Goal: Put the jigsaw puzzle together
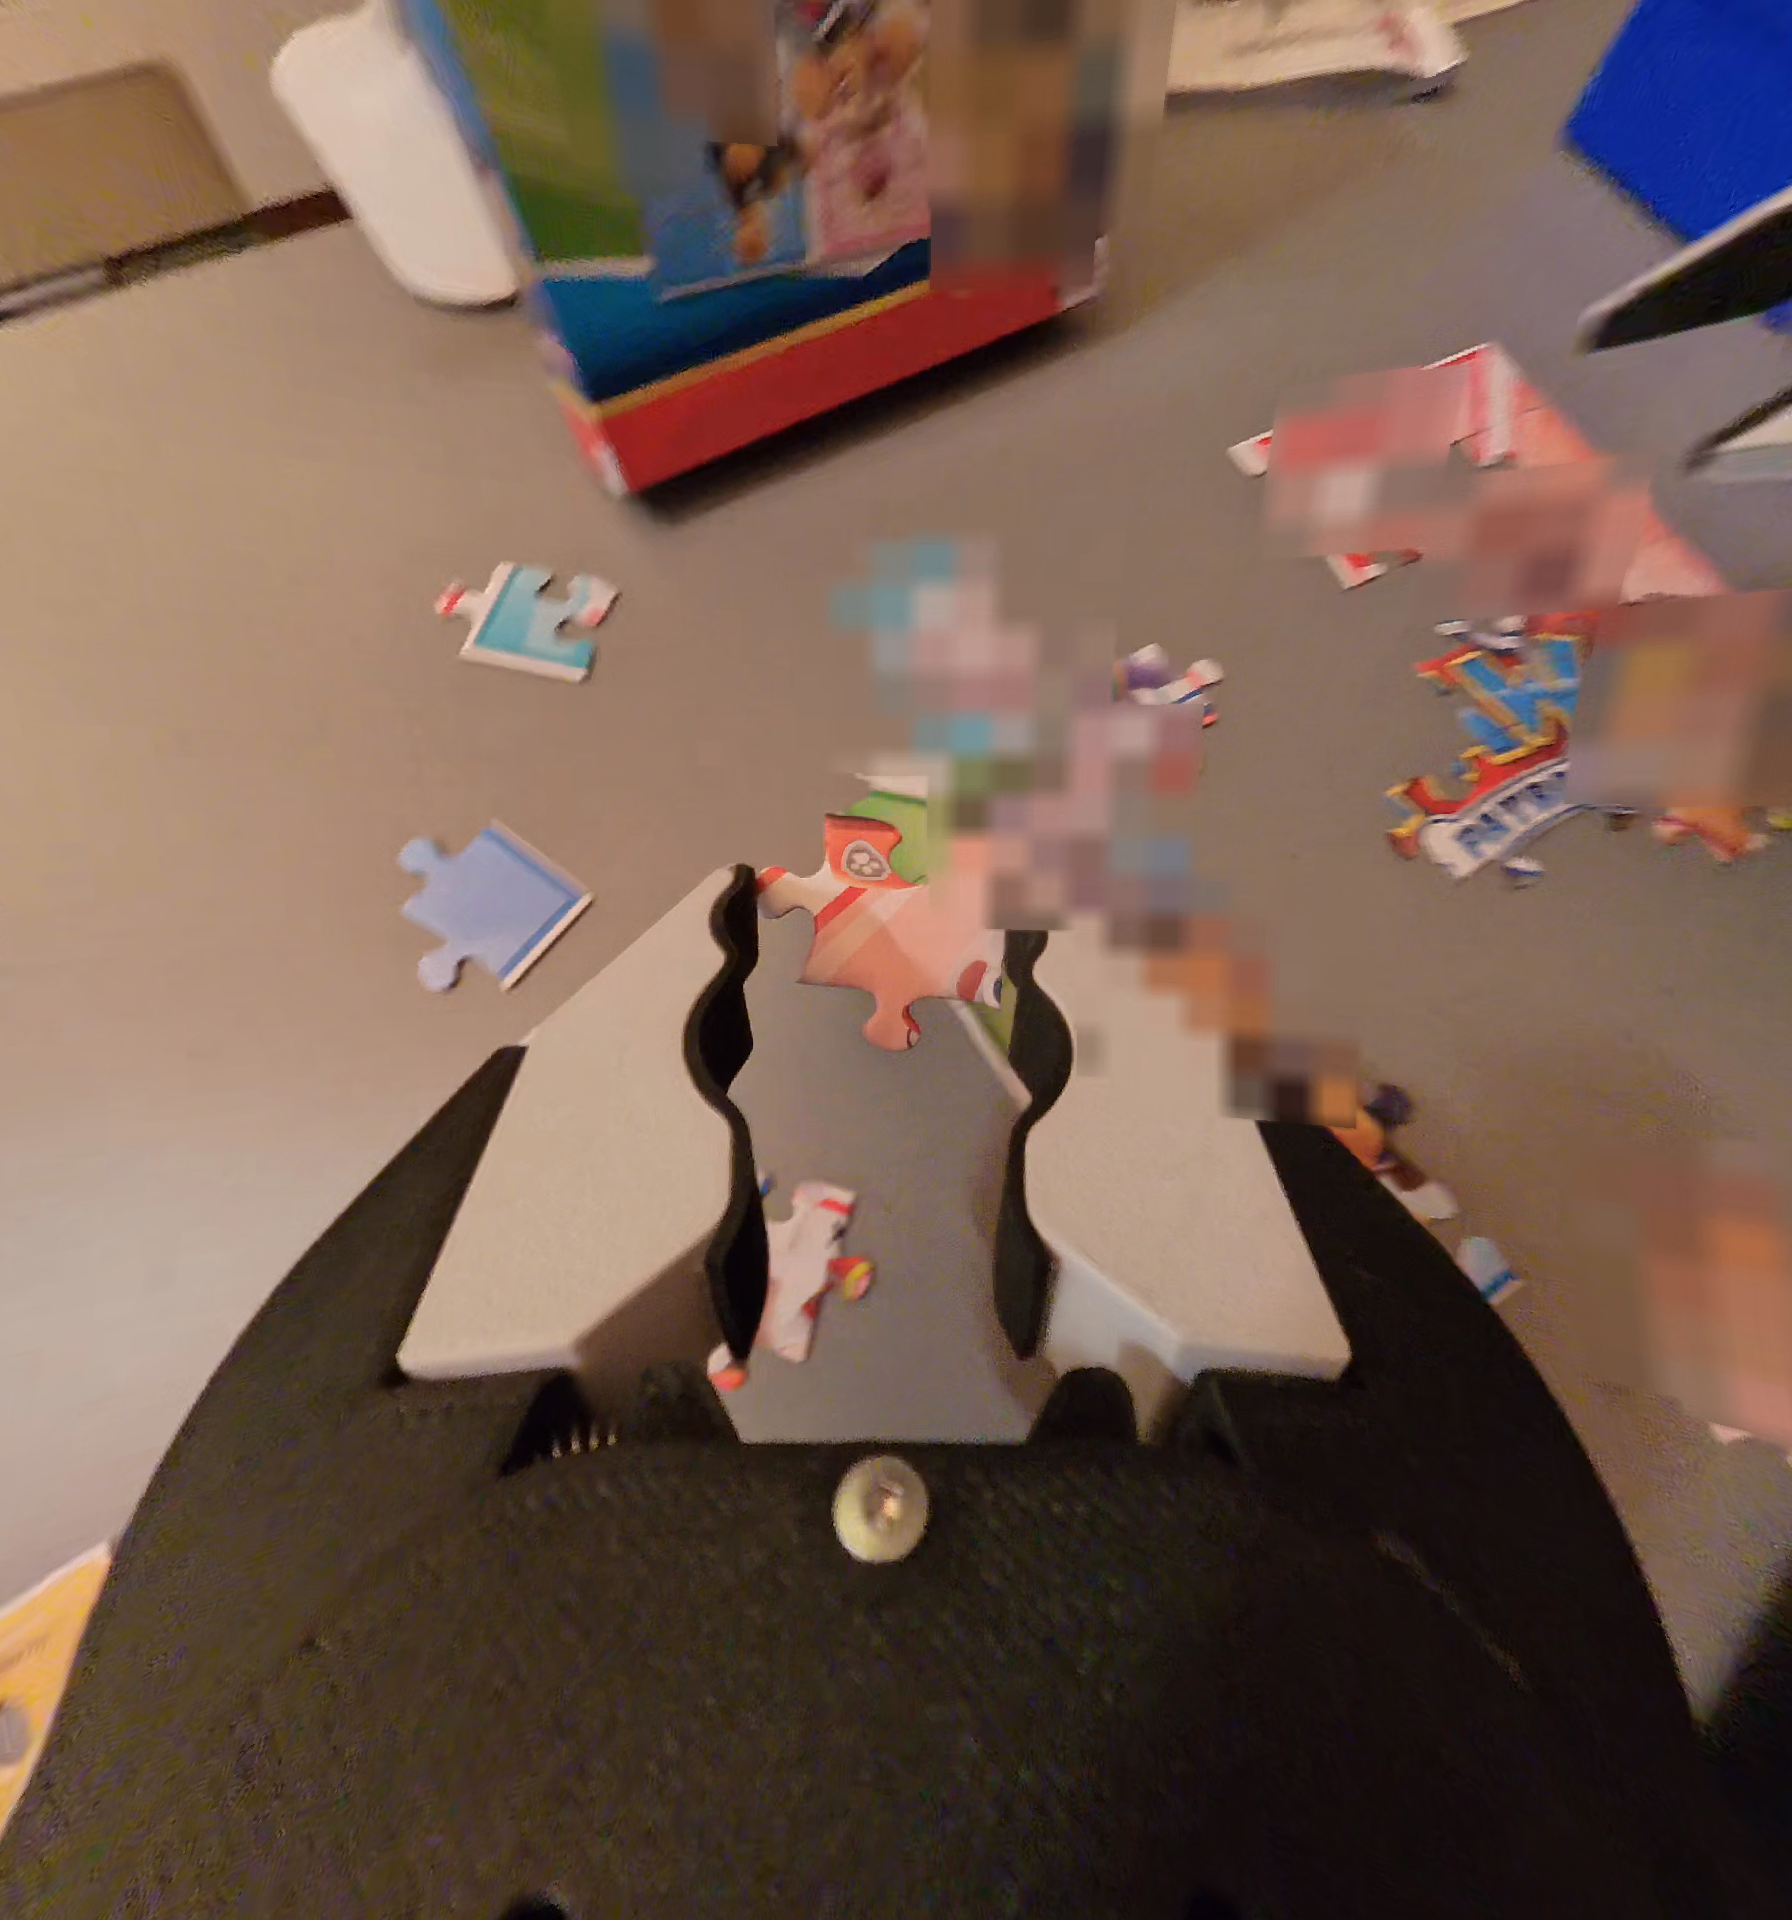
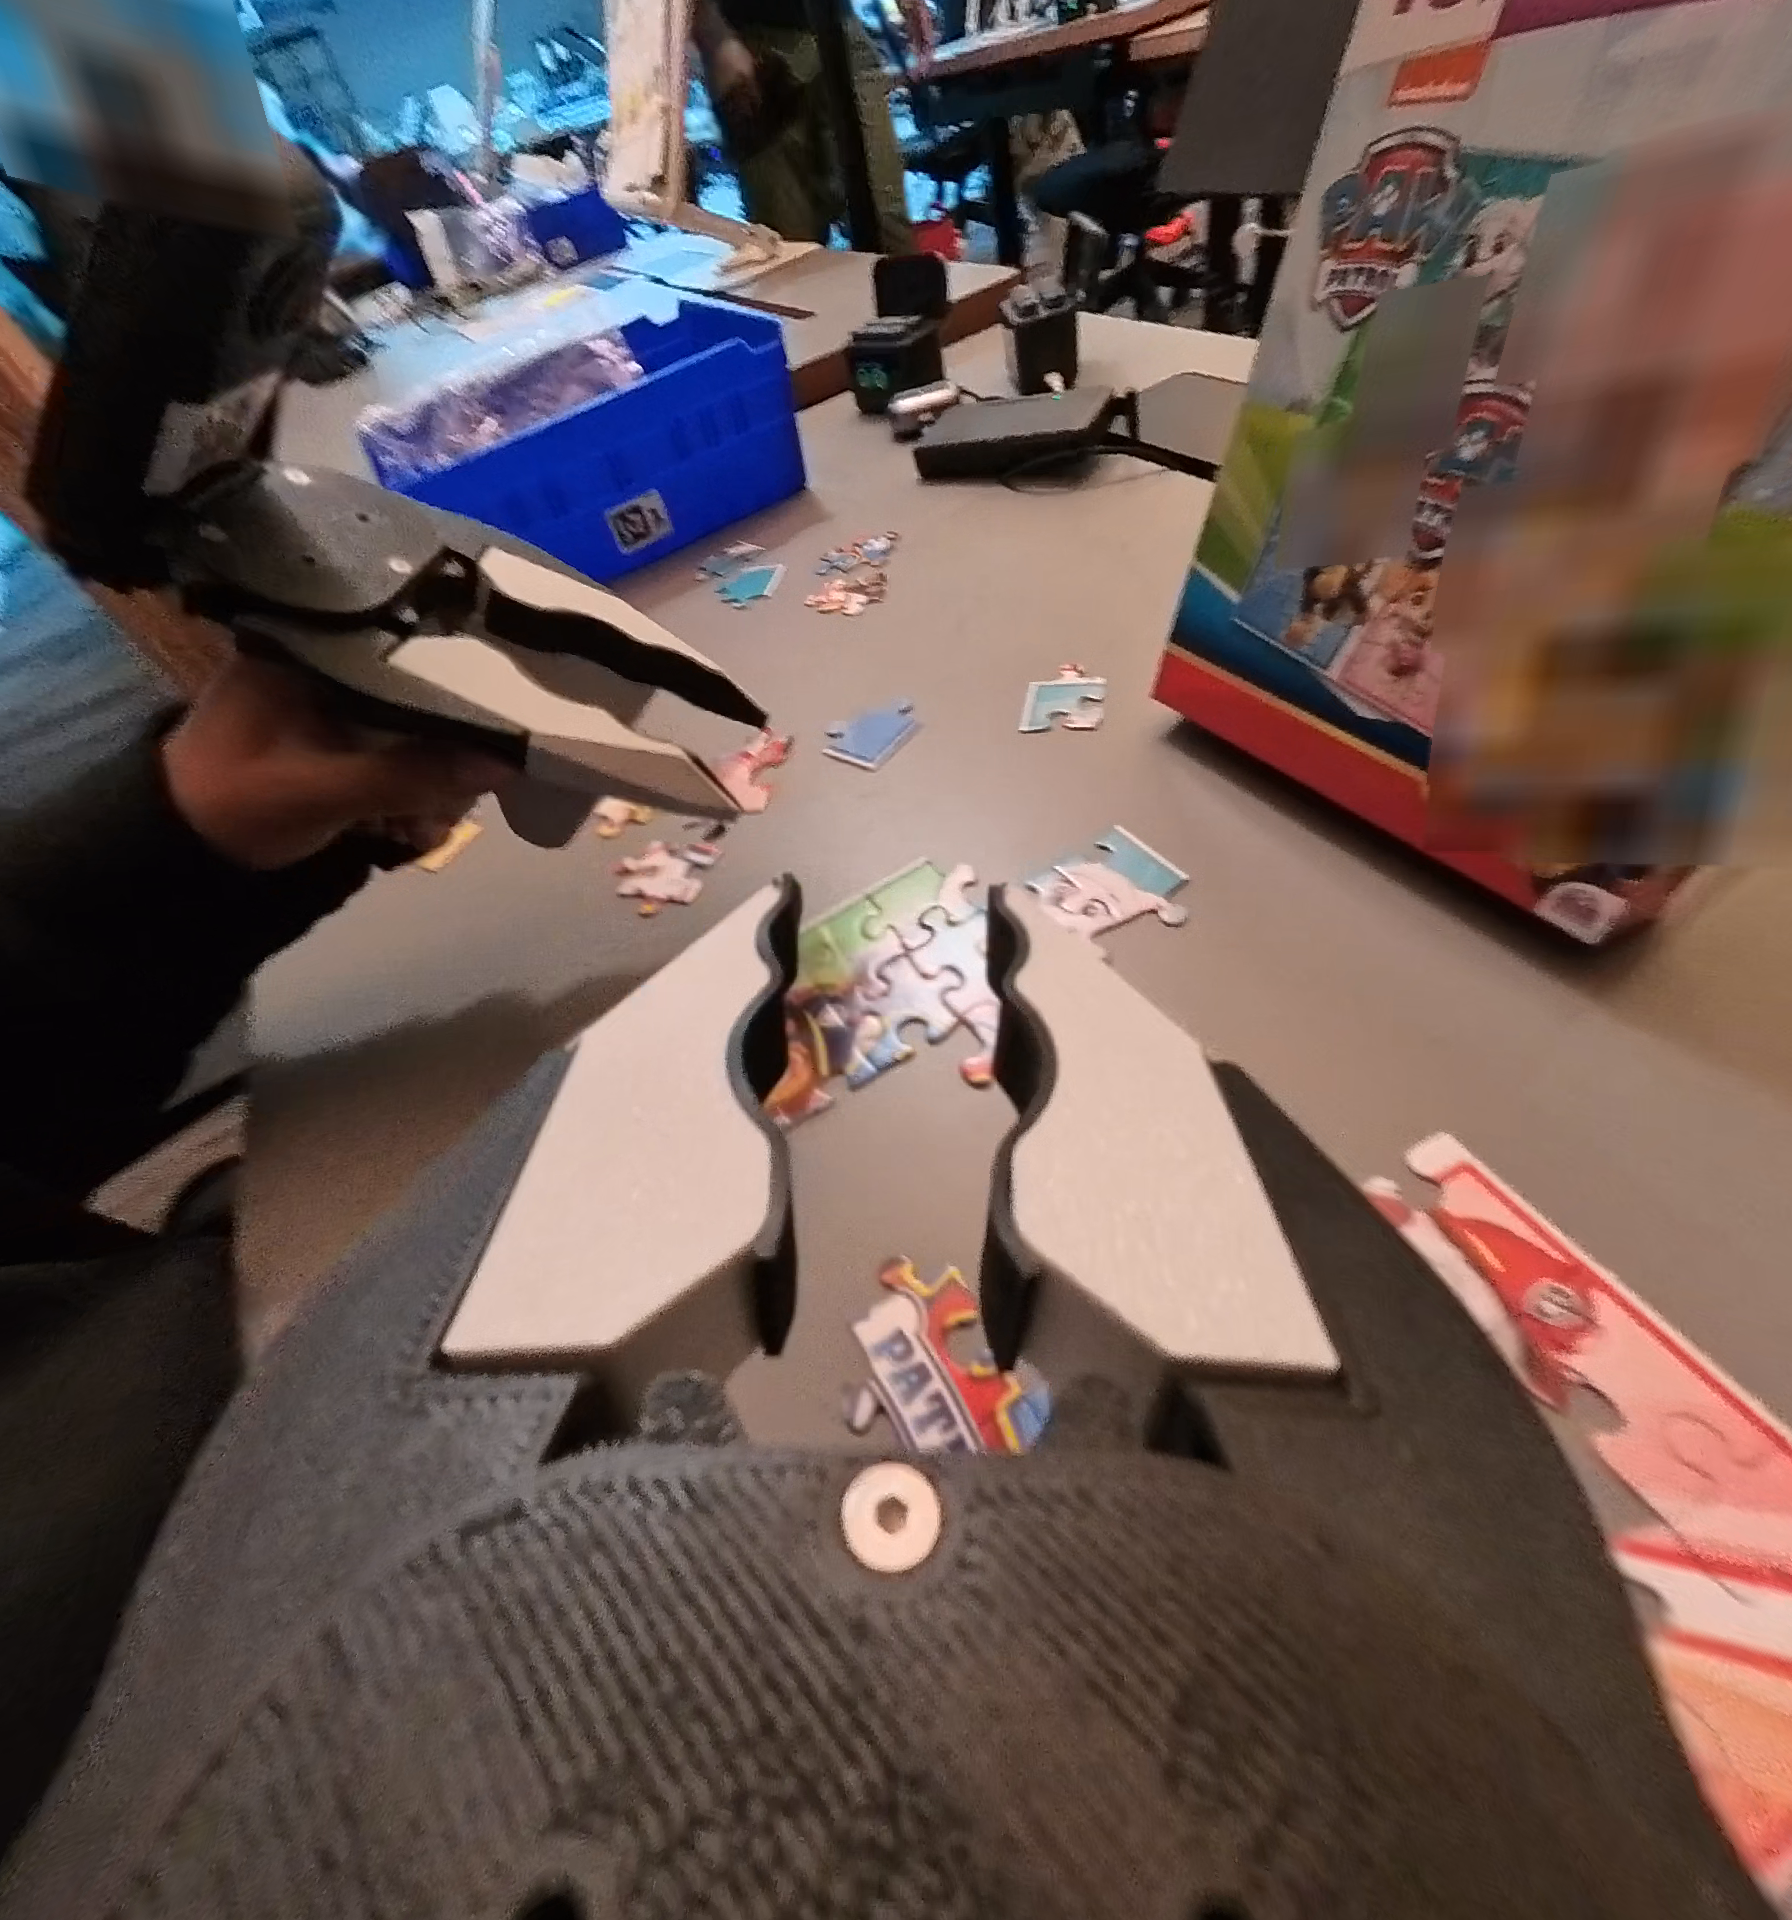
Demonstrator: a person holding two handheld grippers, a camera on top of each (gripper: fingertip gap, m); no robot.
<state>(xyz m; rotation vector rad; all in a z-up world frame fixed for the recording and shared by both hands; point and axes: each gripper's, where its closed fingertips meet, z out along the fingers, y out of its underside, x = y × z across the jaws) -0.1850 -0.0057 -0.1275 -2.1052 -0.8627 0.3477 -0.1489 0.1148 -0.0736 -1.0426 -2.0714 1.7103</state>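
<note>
Above a grey table (image 2: 1287, 1039), the left gripper (image 1: 881, 925) grips an orange-pink puzzle piece (image 1: 876, 945) between its pads. Only the right wrist view shows that piece lifted off the surface, while the right gripper (image 2: 892, 914), fingers apart and holding nothing, hovers over a joined puzzle section (image 2: 897, 987).

The tall puzzle box (image 2: 1318, 540) at far right bears a shield logo (image 2: 1391, 234) with lettering and a small orange brand tag (image 2: 1424, 88). Near, joined logo pieces (image 2: 939, 1371) carry blue letters. The far blue bin (image 2: 705, 416) wears a square code sticker (image 2: 637, 523).
</note>
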